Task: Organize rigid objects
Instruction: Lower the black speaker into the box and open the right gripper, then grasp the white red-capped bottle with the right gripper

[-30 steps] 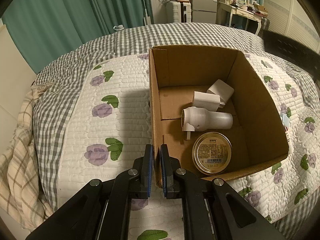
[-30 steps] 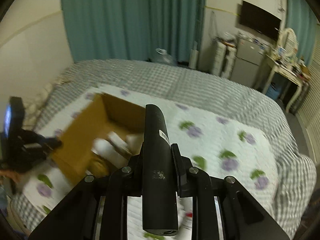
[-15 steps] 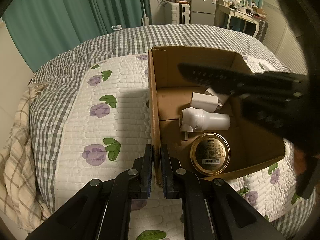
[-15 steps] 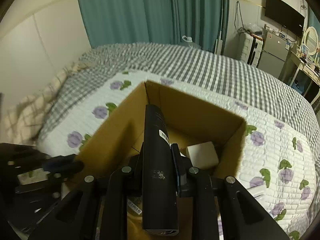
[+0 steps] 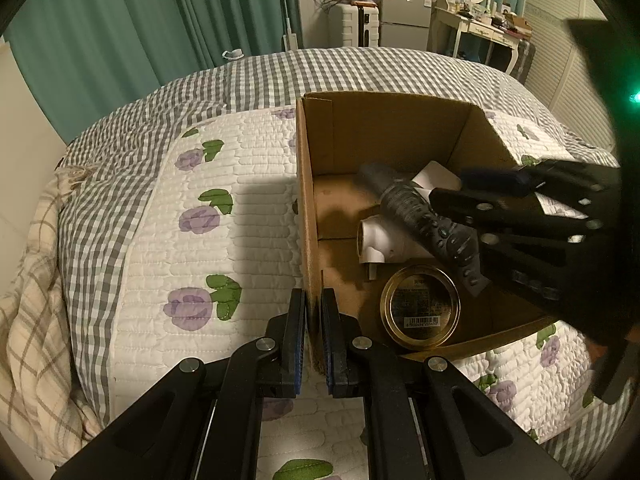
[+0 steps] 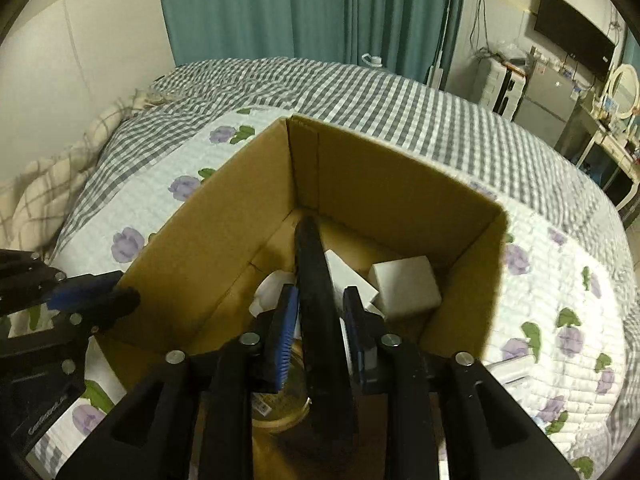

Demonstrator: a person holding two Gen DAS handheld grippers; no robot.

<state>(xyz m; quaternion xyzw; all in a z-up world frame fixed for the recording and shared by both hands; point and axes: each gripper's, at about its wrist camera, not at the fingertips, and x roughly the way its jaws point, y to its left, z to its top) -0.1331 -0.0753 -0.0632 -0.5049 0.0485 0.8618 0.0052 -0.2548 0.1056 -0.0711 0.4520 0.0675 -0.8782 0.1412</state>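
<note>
Quilted bed point(image 5: 248, 240); left tongs point(image 5: 314, 320) pinching box wall point(image 5: 308, 216); right tongs point(image 6: 320, 312) seemingly spread around remote point(image 6: 320, 300).

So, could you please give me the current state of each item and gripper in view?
cardboard box: open-topped, upright on the bed.
left gripper: shut on the box's near wall.
right gripper: open, jaws apart around the remote.
black remote: tilted inside the box, released.
round tin: flat, label up.
white bottle: on its side.
white cube: resting on the box floor.
</note>
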